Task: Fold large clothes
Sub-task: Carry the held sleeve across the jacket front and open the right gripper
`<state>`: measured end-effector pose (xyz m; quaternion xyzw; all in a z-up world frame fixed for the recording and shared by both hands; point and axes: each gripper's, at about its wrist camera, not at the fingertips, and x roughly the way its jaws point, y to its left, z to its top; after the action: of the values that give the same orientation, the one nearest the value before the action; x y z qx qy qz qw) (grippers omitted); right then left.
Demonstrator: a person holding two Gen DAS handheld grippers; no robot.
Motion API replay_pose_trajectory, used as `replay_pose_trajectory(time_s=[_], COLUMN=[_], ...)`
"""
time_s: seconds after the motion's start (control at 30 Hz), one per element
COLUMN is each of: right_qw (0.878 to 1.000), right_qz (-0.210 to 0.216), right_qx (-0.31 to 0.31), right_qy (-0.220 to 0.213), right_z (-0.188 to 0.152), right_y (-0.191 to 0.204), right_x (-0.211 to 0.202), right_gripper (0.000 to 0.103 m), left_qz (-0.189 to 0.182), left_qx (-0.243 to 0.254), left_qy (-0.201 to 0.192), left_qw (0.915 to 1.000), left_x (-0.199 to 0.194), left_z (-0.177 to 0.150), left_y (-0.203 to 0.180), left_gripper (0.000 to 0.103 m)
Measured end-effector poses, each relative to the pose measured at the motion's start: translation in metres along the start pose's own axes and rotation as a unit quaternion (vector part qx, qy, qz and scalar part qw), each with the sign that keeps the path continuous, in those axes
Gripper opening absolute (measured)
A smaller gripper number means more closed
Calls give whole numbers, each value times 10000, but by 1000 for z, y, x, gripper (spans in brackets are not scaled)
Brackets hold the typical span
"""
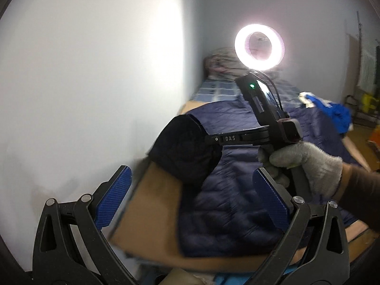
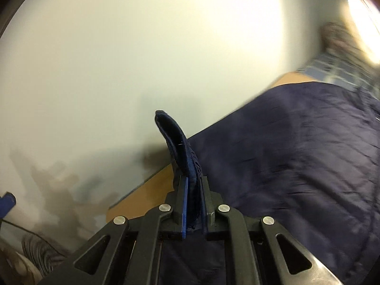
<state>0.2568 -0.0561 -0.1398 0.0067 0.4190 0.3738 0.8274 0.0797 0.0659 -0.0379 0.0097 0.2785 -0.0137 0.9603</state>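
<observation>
A navy quilted jacket point(image 1: 228, 190) lies spread on a brown board point(image 1: 152, 209) beside the white wall. My left gripper point(image 1: 190, 194) is open and empty, above the jacket's near part. My right gripper point(image 1: 213, 140) shows in the left wrist view, held by a grey-gloved hand point(image 1: 306, 163), shut on the jacket's dark sleeve end point(image 1: 185, 147) and lifting it. In the right wrist view the right gripper point(image 2: 193, 185) pinches the ribbed navy cuff point(image 2: 175, 140), which sticks up between the pads; the jacket body point(image 2: 296, 166) lies to the right.
A bright ring light point(image 1: 258, 47) rides on the right gripper. A blue checked sheet point(image 1: 220, 90) and a heap of bedding point(image 1: 220, 61) lie at the far end. A bright blue garment point(image 1: 332, 111) sits at the right. The wall point(image 1: 83, 83) is close on the left.
</observation>
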Motion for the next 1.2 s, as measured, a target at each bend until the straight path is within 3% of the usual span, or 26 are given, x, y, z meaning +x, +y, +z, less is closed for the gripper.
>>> replay_pose_trajectory(time_s=[0.23, 0.4, 0.6, 0.87, 1.2], right_qw=[9933, 9829, 9663, 9391, 9079], right_qz=[-684, -1168, -1811, -2725, -3327], right_qx=[739, 1199, 1604, 1855, 2319], right_qy=[-574, -771, -884, -967, -1056], right_z=[20, 4, -16, -36, -43], right_y=[-96, -165, -238, -299, -346], right_x=[-58, -80, -102, -124, -132], right_gripper=[7, 7, 6, 6, 6], left_qz=[-139, -236, -218, -273, -143], left_qx=[249, 179, 546, 750, 857], left_qy=[197, 457, 499, 600, 555], left_qw=[9994, 9985, 9970, 9950, 9947], left_x=[53, 78, 92, 107, 111], left_z=[42, 37, 34, 29, 33], left_y=[-36, -46, -72, -89, -103], left_gripper=[103, 103, 103, 103, 103])
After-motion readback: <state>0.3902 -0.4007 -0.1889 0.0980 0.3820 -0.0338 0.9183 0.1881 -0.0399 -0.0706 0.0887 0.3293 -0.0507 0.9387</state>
